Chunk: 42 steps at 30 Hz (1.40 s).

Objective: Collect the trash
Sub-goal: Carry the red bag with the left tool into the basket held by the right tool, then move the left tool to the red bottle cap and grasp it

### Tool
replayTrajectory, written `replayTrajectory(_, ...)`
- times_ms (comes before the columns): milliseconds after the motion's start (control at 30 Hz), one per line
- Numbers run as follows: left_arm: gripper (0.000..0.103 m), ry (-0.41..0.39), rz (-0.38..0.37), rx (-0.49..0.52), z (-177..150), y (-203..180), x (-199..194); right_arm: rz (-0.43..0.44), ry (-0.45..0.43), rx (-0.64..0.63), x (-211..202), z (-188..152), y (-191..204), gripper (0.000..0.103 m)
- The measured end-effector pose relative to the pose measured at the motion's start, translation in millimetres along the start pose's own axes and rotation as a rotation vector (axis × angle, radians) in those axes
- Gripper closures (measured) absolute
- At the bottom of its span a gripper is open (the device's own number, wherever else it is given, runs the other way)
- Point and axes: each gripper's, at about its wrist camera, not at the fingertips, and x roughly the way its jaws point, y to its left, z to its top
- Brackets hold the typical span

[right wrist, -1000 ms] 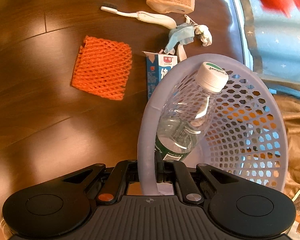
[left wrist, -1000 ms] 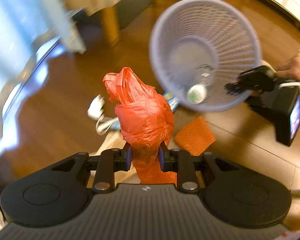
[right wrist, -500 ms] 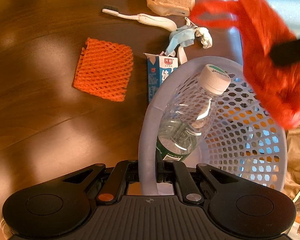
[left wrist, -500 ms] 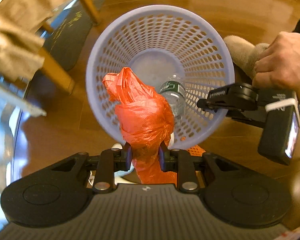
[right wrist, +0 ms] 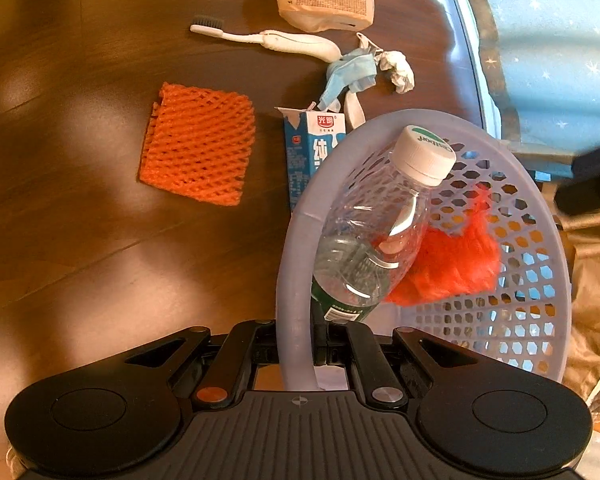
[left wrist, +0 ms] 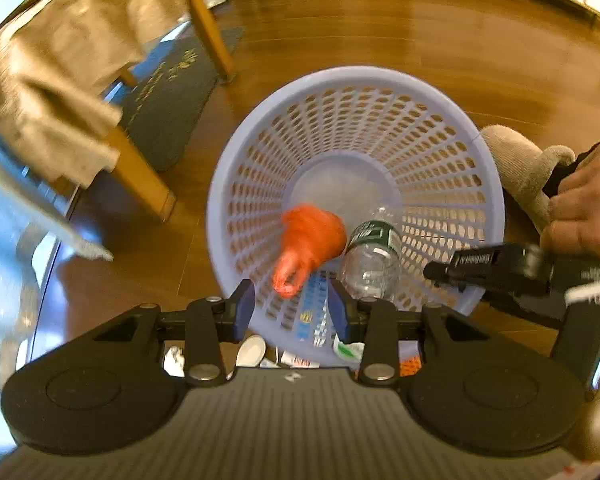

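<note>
Dark wooden desk (right wrist: 80,240) carries an orange foam net (right wrist: 198,144), a milk carton (right wrist: 310,152), a toothbrush (right wrist: 268,38) and a crumpled mask (right wrist: 350,76). Right claw (right wrist: 300,350) is clamped on the rim of the lilac basket (right wrist: 540,300), which holds a plastic bottle (right wrist: 376,232) and an orange bag (left wrist: 310,240). Left claw (left wrist: 292,312) is spread wide and empty, just above the basket.

Left gripper (left wrist: 292,312) hangs over the tilted lavender perforated plastic basket (left wrist: 452,140), its blue-padded fingers (left wrist: 245,309) spread wide with nothing between them. Inside the basket, a blurred crumpled orange plastic bag (left wrist: 310,242) sits beside a clear plastic water bottle with a green label (left wrist: 374,258). At the right, the right gripper (left wrist: 434,271) clamps the basket's rim, a hand (left wrist: 588,212) behind it.
</note>
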Motion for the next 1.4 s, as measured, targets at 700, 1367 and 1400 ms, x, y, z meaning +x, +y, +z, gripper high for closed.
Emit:
replayTrajectory(700, 0.062, 0.074, 0.074, -0.273, -177.1, 42.3, -21.2, -0.003, 0.006, -0.008, -1.2, 3.3, 0.1, 0.1)
replayTrajectory(1367, 0.062, 0.155, -0.017, -0.2, -277.1, -5.4, 54.9, 0.037, 0.029, 0.004, -8.1, 6.6, -12.2, 0.1)
replayTrajectory(1400, 0.062, 0.158, -0.018, -0.202, -278.0, -5.3, 56.7, 0.037, 0.03, -0.003, -7.8, 7.4, -12.1, 0.1)
